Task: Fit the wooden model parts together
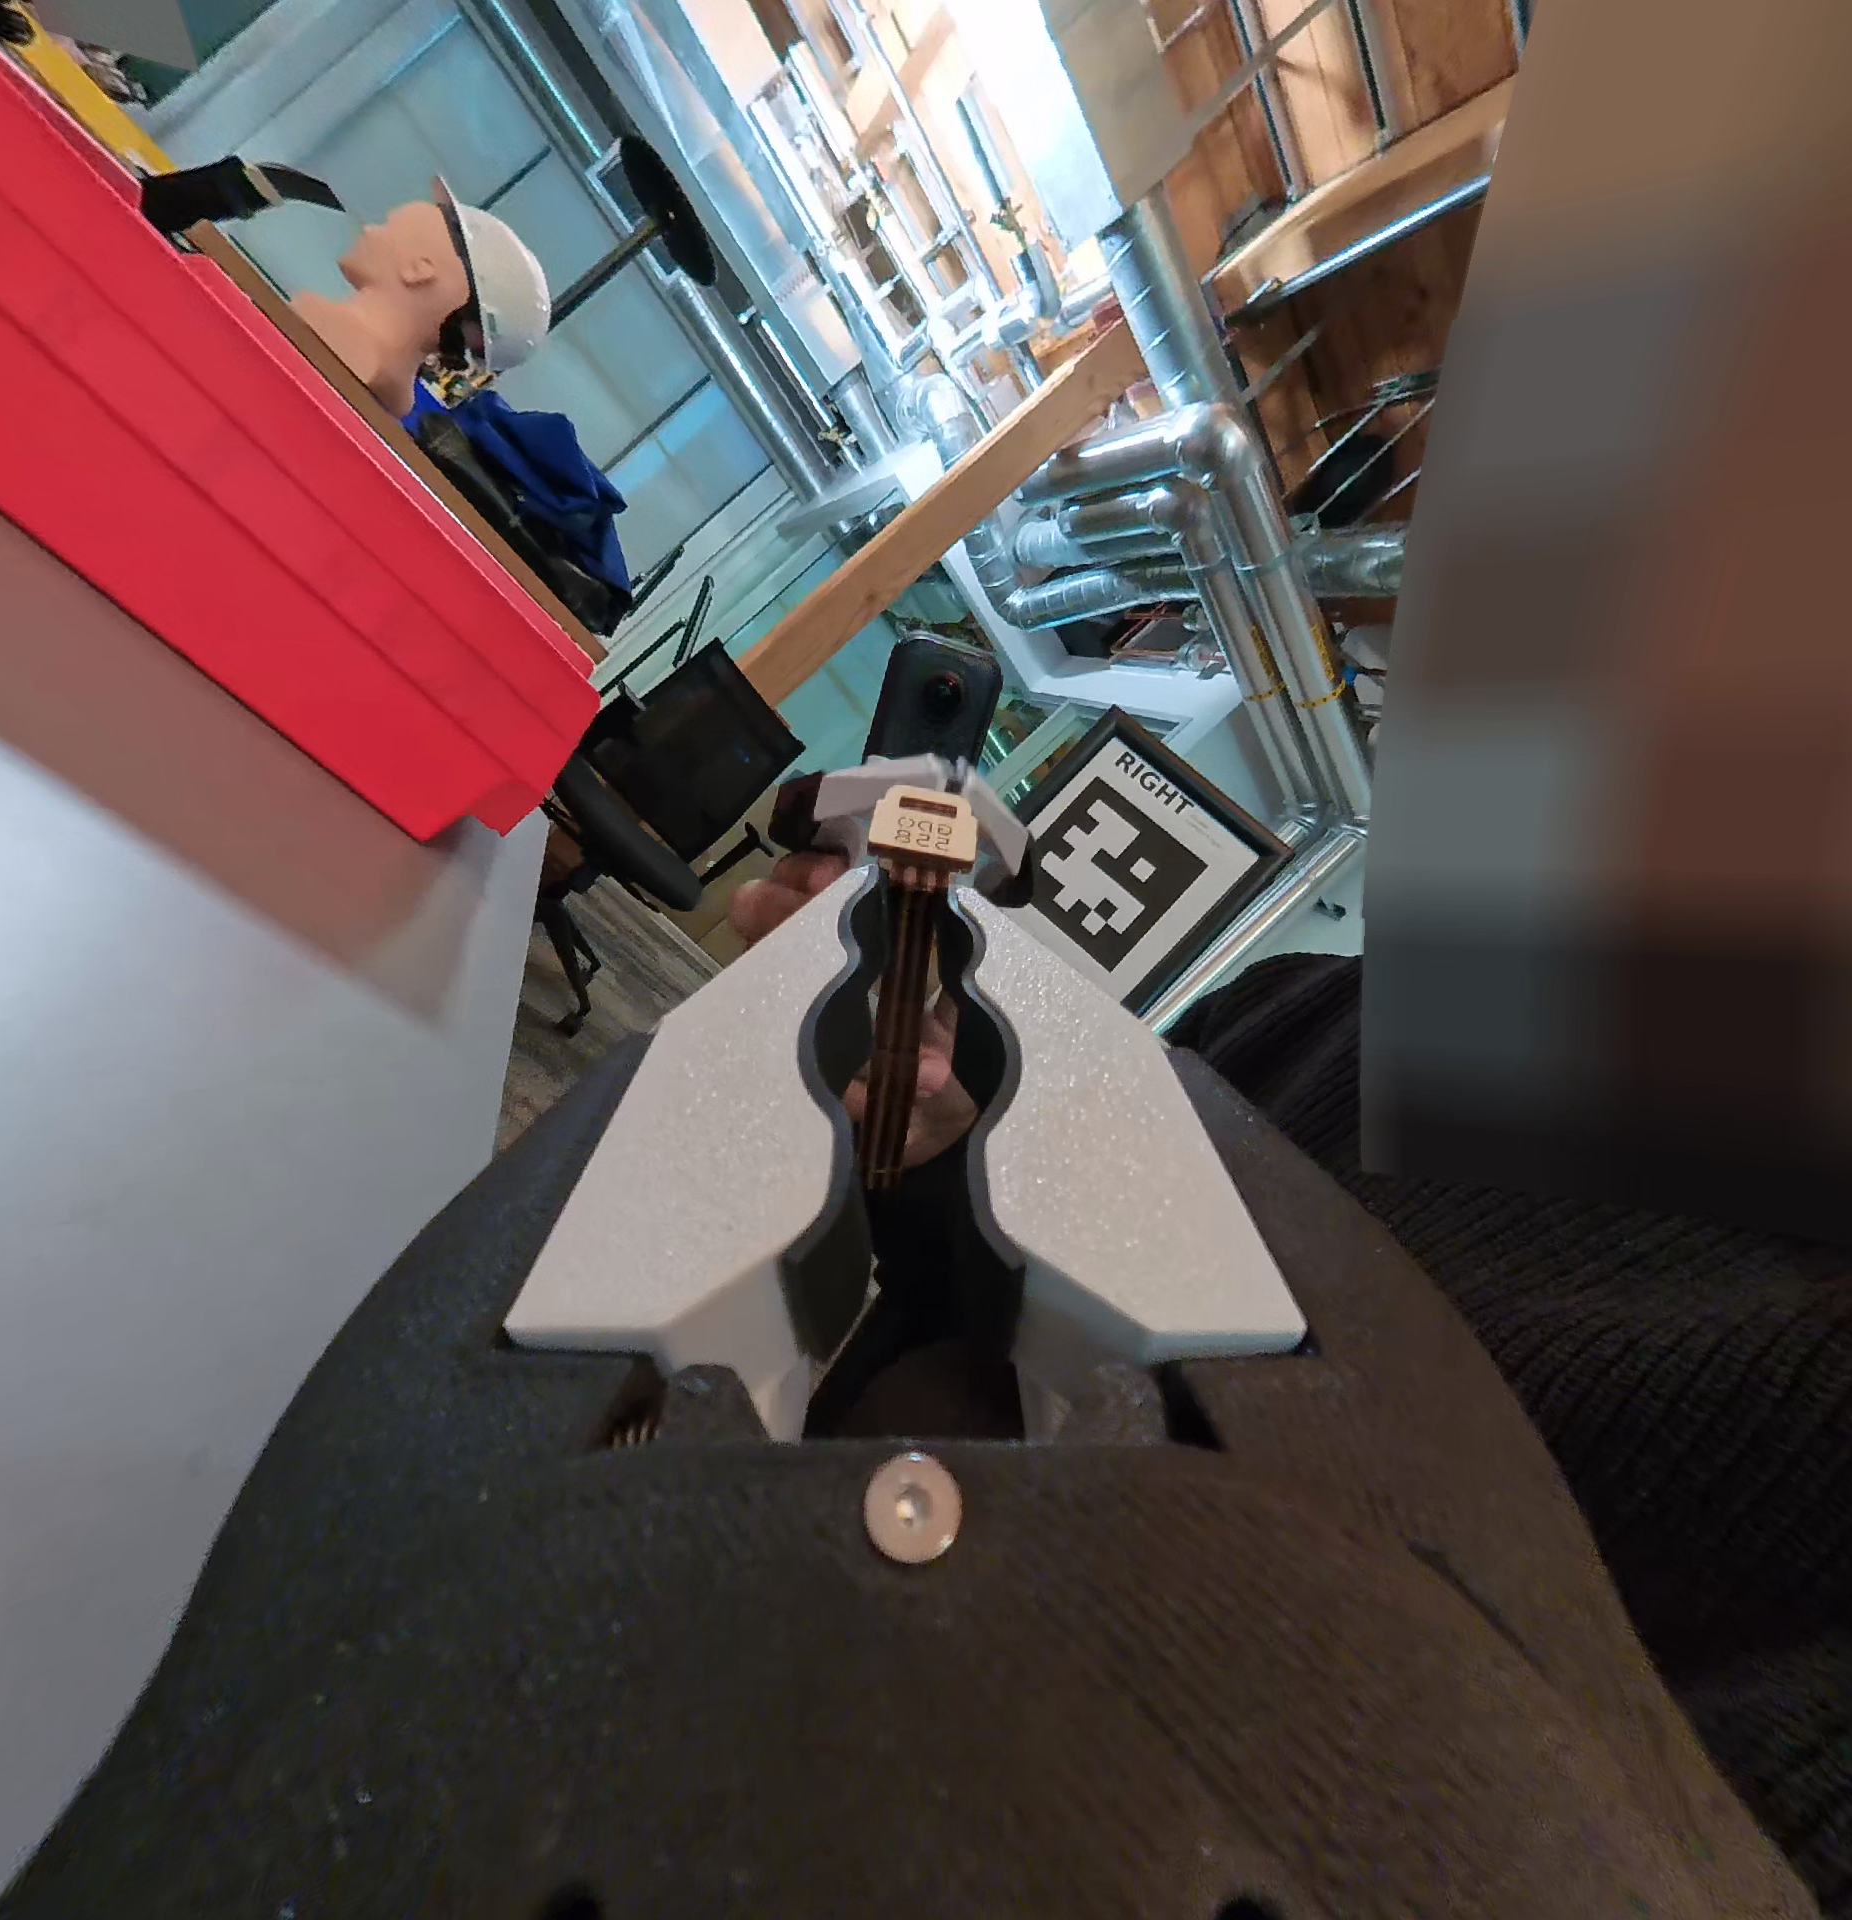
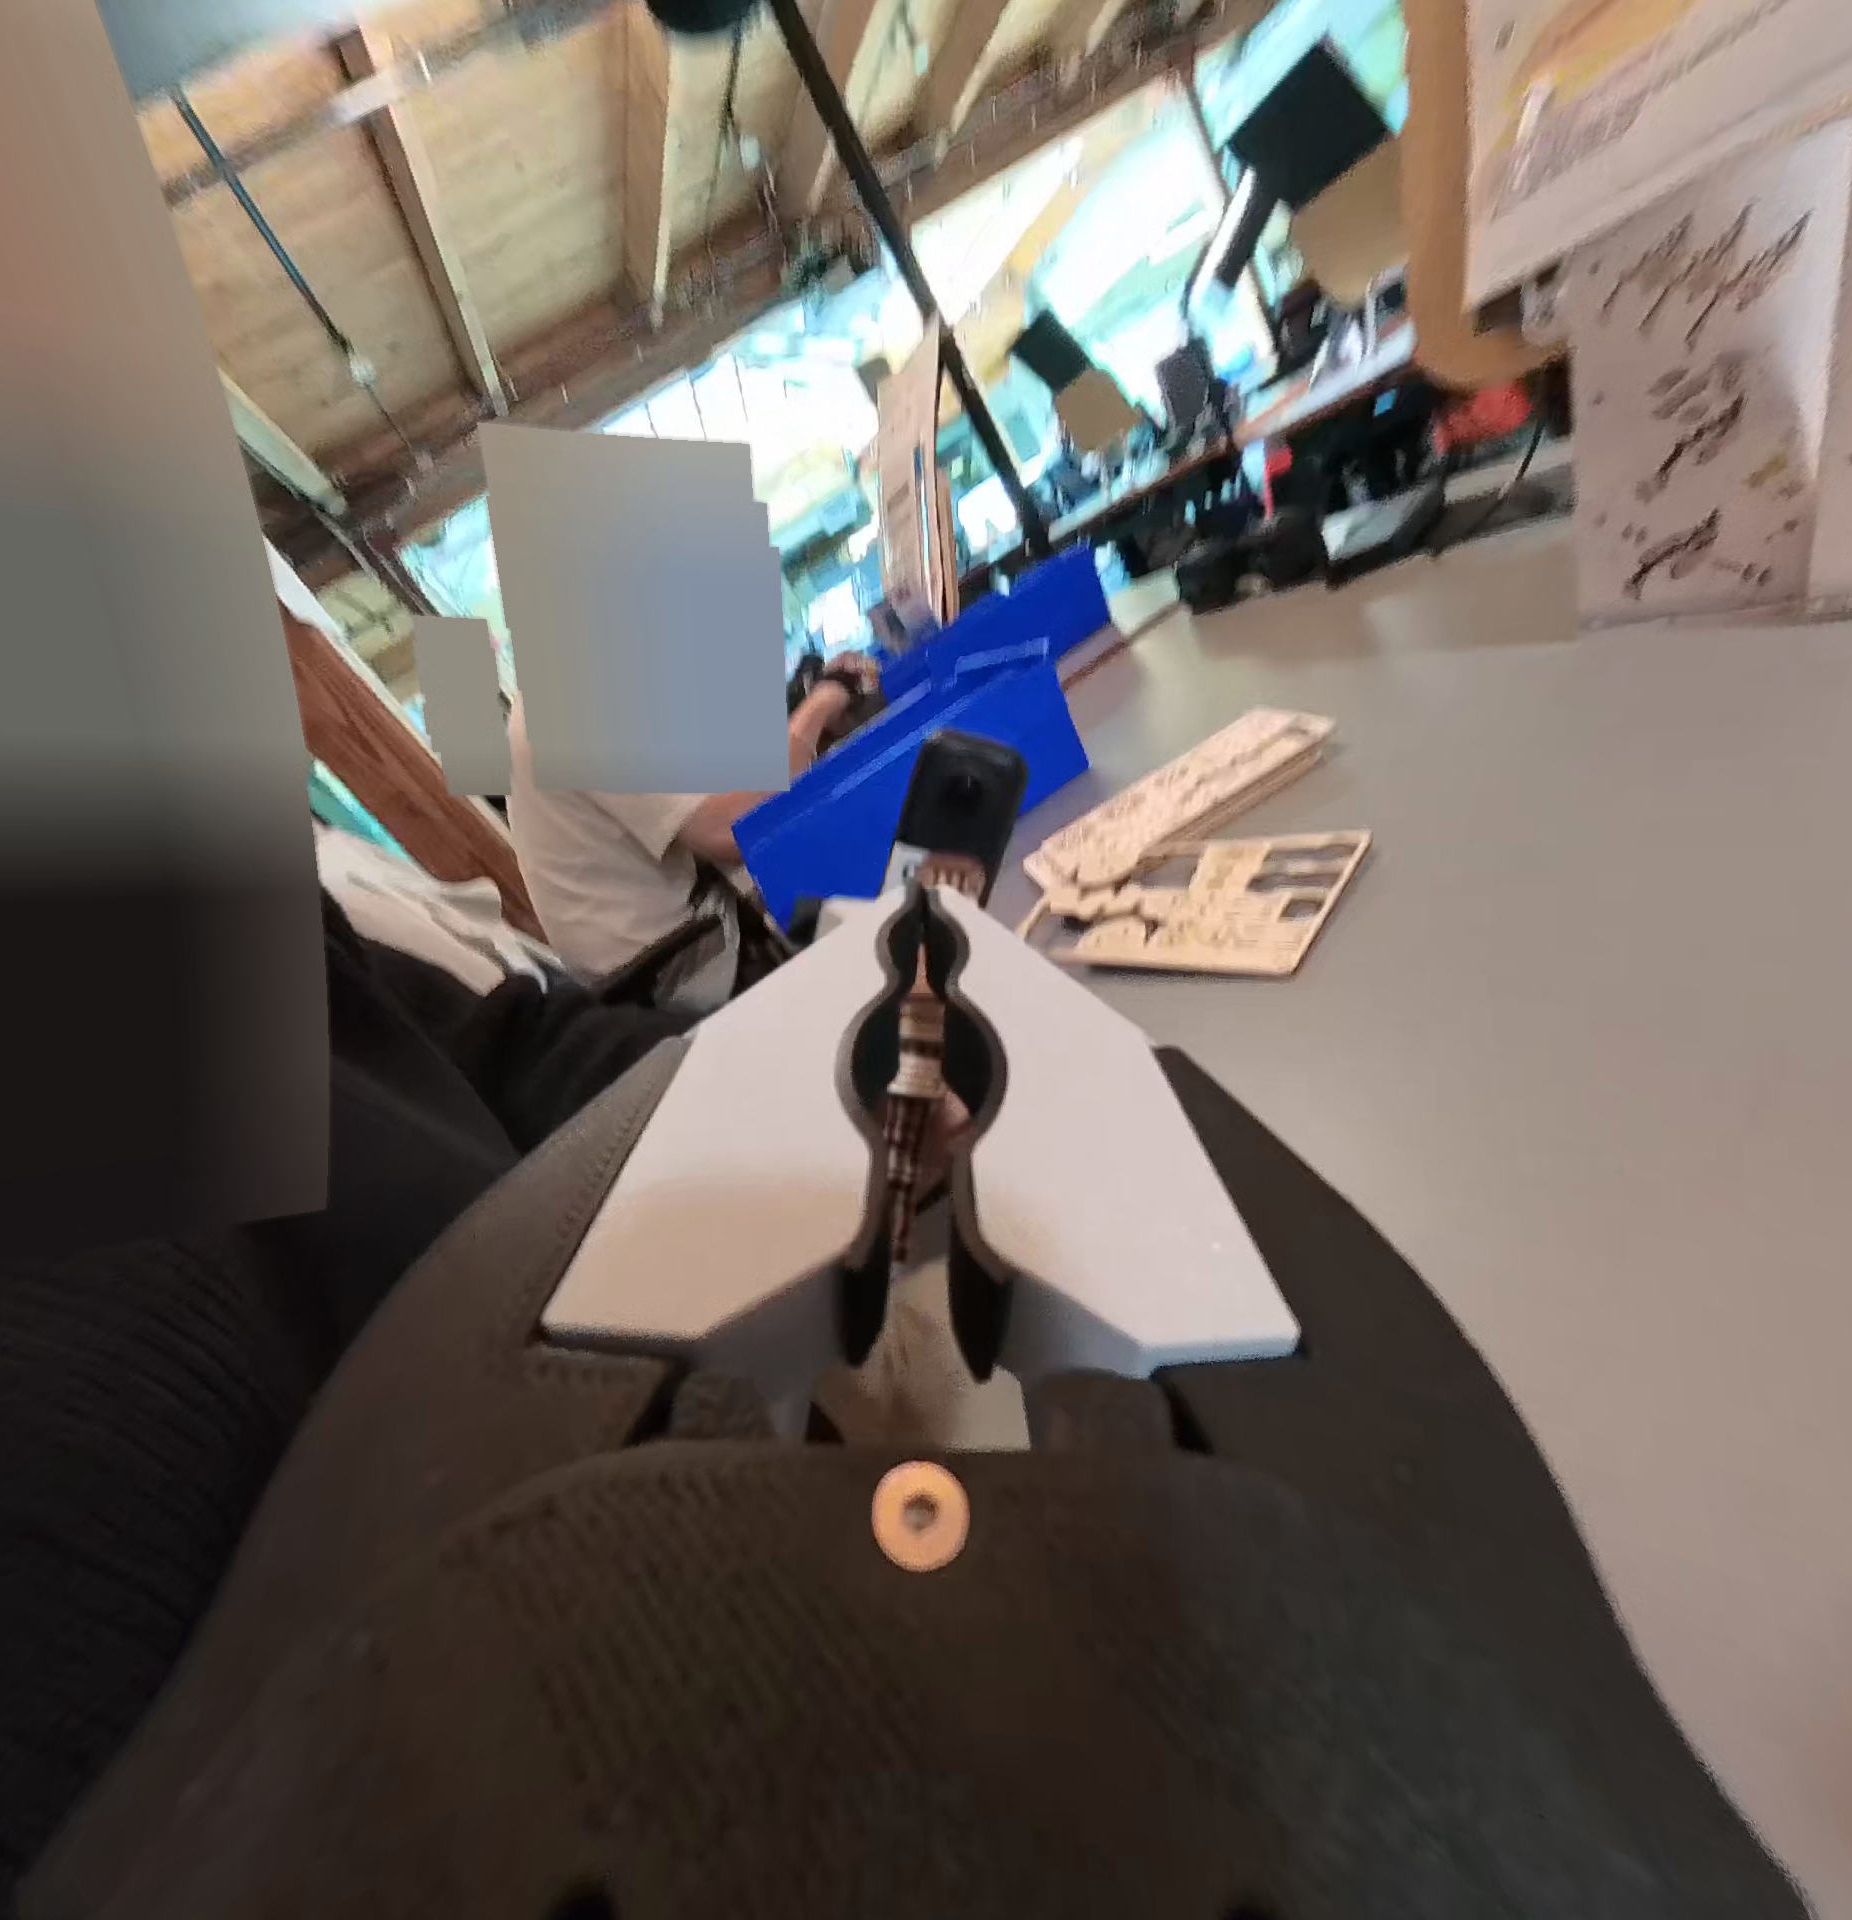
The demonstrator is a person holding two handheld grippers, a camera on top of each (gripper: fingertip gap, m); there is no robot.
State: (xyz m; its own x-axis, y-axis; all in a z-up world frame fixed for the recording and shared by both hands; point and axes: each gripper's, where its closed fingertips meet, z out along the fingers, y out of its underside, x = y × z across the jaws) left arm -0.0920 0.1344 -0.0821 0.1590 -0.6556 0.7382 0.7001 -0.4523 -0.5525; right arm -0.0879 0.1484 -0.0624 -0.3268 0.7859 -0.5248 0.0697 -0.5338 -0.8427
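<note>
My left gripper point(image 1: 909, 883) is shut on a stack of thin wooden model parts point(image 1: 904, 1039), seen edge-on with dark burnt edges. At the stack's far end sits a small pale wooden piece point(image 1: 924, 831) with a slot. The right gripper's grey fingertips point(image 1: 849, 795) pinch that piece from the far side. In the right wrist view my right gripper point(image 2: 927, 904) is shut on wooden parts point(image 2: 917, 1049) that run back between its fingers. The two grippers face each other tip to tip, held above the table.
Two laser-cut wooden sheets point(image 2: 1202, 904) lie on the grey table point(image 2: 1524, 1039). A blue bin point(image 2: 901, 769) stands behind them, with a seated person in a white shirt point(image 2: 610, 862) beyond. A red bin point(image 1: 226, 468) is close on the left. The operator's dark sleeve point(image 1: 1680, 1403) shows. Only a small space, under 4 cm, lies between the two pairs of fingers.
</note>
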